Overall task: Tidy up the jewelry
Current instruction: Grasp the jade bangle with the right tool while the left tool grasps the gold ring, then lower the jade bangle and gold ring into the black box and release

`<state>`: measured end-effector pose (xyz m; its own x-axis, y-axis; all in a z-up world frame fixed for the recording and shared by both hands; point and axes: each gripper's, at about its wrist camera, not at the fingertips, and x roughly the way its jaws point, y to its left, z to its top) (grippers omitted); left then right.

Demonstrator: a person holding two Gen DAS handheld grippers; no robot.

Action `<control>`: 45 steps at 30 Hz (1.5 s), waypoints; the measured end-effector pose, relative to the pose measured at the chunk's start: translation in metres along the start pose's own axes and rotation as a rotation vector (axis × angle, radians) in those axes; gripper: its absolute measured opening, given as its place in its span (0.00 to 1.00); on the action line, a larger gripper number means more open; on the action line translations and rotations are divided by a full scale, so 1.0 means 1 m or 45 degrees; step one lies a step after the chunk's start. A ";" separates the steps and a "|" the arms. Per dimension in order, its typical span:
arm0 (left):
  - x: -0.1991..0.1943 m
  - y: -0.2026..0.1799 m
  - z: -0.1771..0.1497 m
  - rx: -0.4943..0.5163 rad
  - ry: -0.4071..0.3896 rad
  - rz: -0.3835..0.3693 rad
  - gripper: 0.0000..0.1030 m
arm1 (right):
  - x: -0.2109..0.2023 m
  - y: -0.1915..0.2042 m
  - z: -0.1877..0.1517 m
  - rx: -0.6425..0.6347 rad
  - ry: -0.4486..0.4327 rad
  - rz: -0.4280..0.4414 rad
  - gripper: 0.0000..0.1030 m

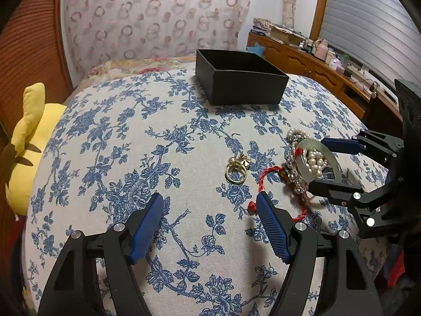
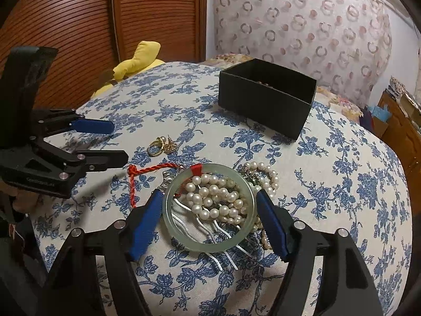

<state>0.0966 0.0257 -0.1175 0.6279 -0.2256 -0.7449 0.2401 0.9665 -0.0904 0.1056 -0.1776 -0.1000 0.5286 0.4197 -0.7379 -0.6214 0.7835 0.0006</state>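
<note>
A pale green jade bangle [image 2: 208, 243] lies on a pile of pearl strands [image 2: 215, 197] on the blue-flowered cloth. My right gripper [image 2: 209, 200] is open, its jaws on either side of the bangle, which also shows in the left wrist view [image 1: 302, 169]. A red cord [image 2: 147, 169] trails left of the pile. A gold ring with a pearl charm [image 1: 236, 169] lies in front of my left gripper [image 1: 209, 202], which is open and empty. A black open box [image 1: 236, 81] stands at the back.
A yellow plush toy [image 1: 29, 142] lies off the cloth's left edge. A wooden sideboard [image 1: 315, 65] with clutter runs along the right. A patterned curtain [image 1: 158, 18] hangs behind. The flowered cloth [image 1: 131, 144] covers the whole surface.
</note>
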 end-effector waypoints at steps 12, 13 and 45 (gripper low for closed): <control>0.014 -0.017 0.018 0.048 0.028 -0.084 0.43 | -0.031 -0.018 0.002 0.047 -0.091 -0.056 0.72; 0.016 -0.018 0.019 0.051 0.032 -0.086 0.40 | -0.032 -0.019 0.002 0.050 -0.091 -0.059 0.72; 0.007 -0.023 0.035 0.081 -0.047 -0.032 0.18 | -0.035 -0.030 0.017 0.045 -0.123 -0.054 0.72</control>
<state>0.1211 -0.0027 -0.0971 0.6475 -0.2548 -0.7182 0.3020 0.9511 -0.0652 0.1149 -0.2080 -0.0628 0.6082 0.4271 -0.6691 -0.5774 0.8164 -0.0037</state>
